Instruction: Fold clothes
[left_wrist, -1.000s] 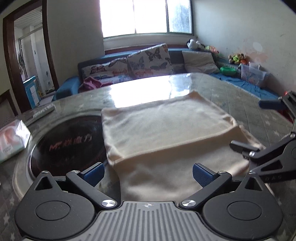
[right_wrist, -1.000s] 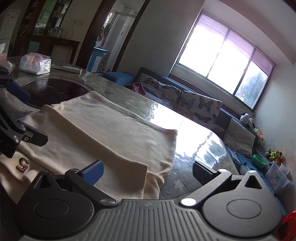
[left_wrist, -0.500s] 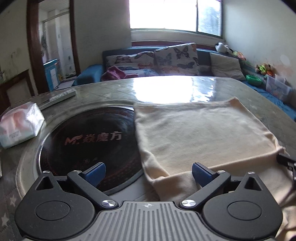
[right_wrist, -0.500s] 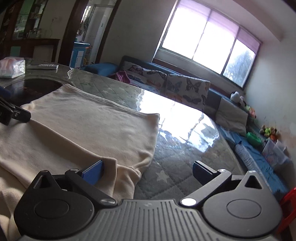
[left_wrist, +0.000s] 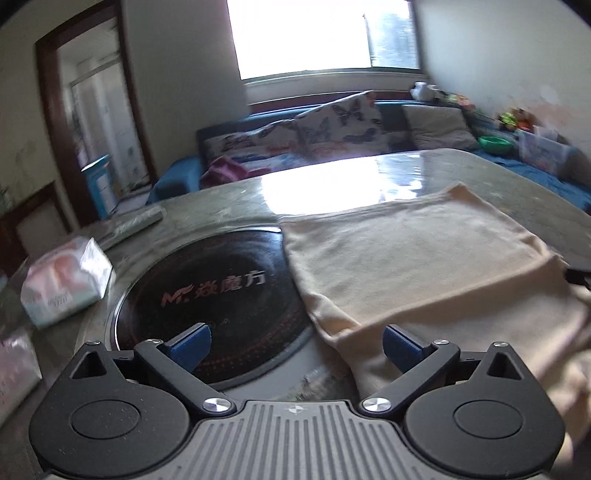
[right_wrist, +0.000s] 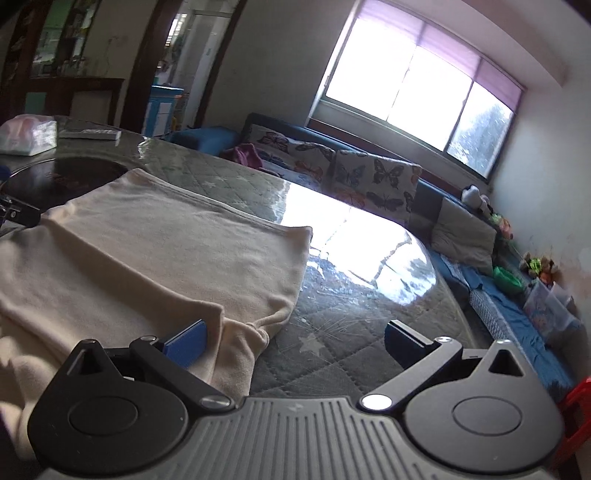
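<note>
Both grippers, left (left_wrist: 295, 341) and right (right_wrist: 293, 341), have spread apart to the cloth's (left_wrist: 424, 258) 2 sides, jaws wide and empty, likely lining up the next fold.

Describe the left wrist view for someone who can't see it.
A cream garment, partly folded, lies on a glossy table beside a round black cooktop. The left gripper hangs open at the cloth's near left edge; a tissue pack sits far left.
</note>
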